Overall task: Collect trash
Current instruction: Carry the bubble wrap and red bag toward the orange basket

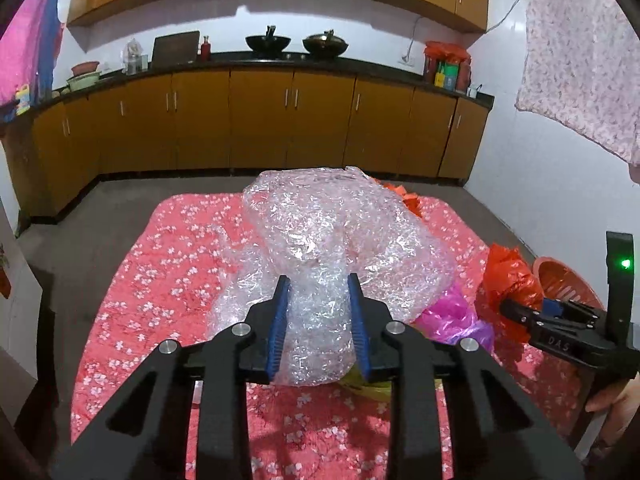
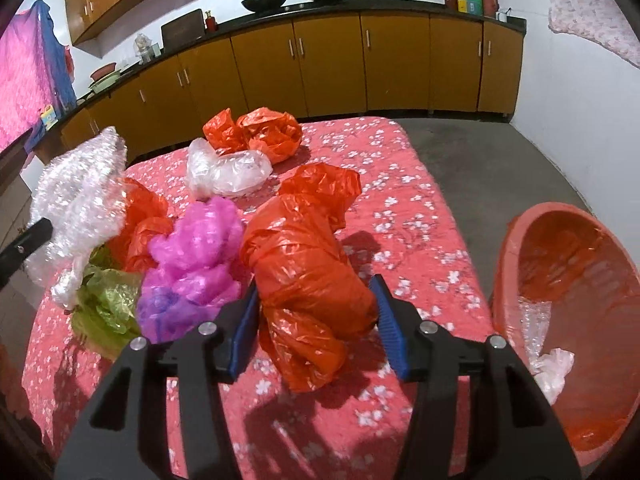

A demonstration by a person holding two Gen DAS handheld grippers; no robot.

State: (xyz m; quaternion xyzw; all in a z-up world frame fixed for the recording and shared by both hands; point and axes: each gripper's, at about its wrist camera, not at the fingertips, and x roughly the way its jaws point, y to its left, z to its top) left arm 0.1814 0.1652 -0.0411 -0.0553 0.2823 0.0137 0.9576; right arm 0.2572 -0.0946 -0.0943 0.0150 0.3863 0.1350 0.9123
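Observation:
My left gripper (image 1: pixel 318 292) is shut on a big crumpled wad of clear bubble wrap (image 1: pixel 332 232), held above the red flowered cloth (image 1: pixel 160 264); the wad also shows in the right wrist view (image 2: pixel 76 200). My right gripper (image 2: pixel 314 300) is shut on a crumpled orange-red plastic bag (image 2: pixel 308 264), lifted over the cloth (image 2: pixel 420 208); it shows at the right of the left wrist view (image 1: pixel 510 280). On the cloth lie a pink bag (image 2: pixel 196 248), a green bag (image 2: pixel 108 304), a clear bag (image 2: pixel 228 172) and another orange bag (image 2: pixel 256 132).
A red plastic basin (image 2: pixel 568 312) stands on the floor right of the cloth, with clear and white plastic scraps inside. Brown kitchen cabinets (image 1: pixel 260 120) line the far wall. Grey floor surrounds the cloth. A pink towel (image 1: pixel 580 60) hangs at the right.

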